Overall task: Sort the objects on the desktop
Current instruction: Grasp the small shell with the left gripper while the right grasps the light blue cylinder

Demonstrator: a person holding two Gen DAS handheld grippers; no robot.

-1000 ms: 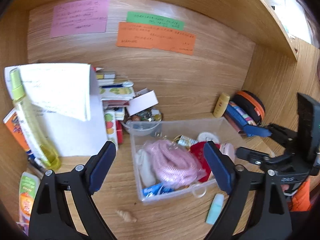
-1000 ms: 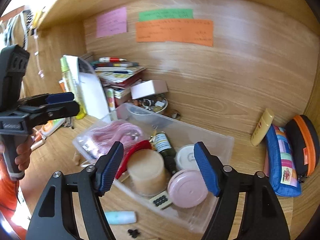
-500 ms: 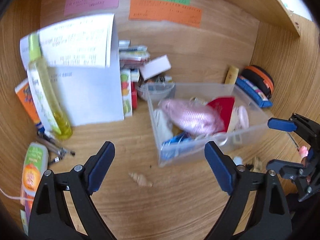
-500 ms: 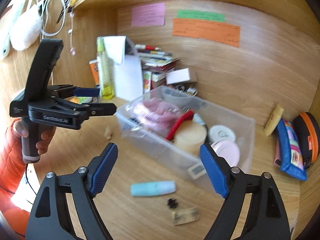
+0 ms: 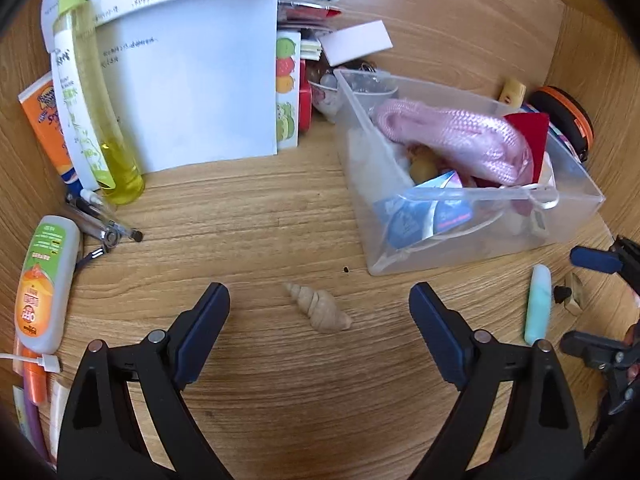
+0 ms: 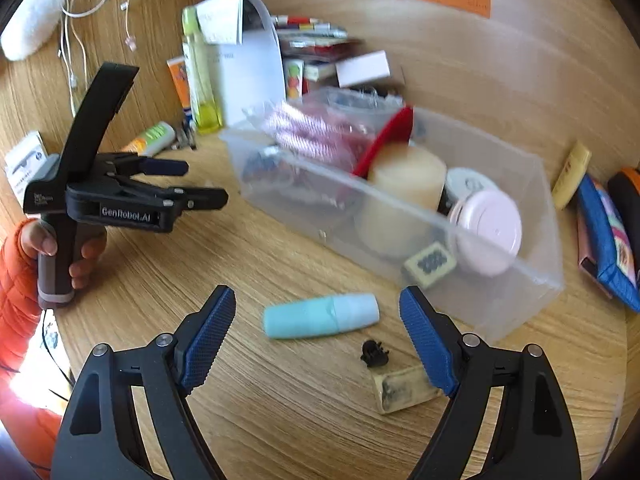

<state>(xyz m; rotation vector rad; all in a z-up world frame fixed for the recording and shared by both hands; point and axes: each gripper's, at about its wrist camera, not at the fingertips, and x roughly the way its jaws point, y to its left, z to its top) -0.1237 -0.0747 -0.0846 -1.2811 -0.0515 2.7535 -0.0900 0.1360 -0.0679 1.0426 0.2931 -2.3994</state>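
Note:
A tan spiral seashell [image 5: 318, 307] lies on the wooden desk, between the wide-open fingers of my left gripper [image 5: 319, 328], which hangs just above it and is empty. A light blue tube [image 6: 320, 317] lies on the desk between the open fingers of my right gripper [image 6: 316, 336], also empty; it also shows in the left wrist view [image 5: 537, 303]. Beside the tube lie a small black clip [image 6: 374, 353] and a tan eraser [image 6: 404, 390]. A clear plastic bin [image 5: 576, 184] holds a pink knit item [image 5: 452, 136] and several small things.
A yellow spray bottle [image 5: 86, 92], an orange sunscreen tube [image 5: 44, 120], white papers [image 5: 192, 92] and stacked books [image 5: 308, 12] stand at the back left. A white-orange tube [image 5: 44, 280] and pens [image 5: 104, 224] lie left. A blue pencil case [image 6: 604, 232] lies right.
Both grippers have pulled back from the bin and tilted down toward the desk. The shell now sits between the left fingers and the blue tube between the right fingers.

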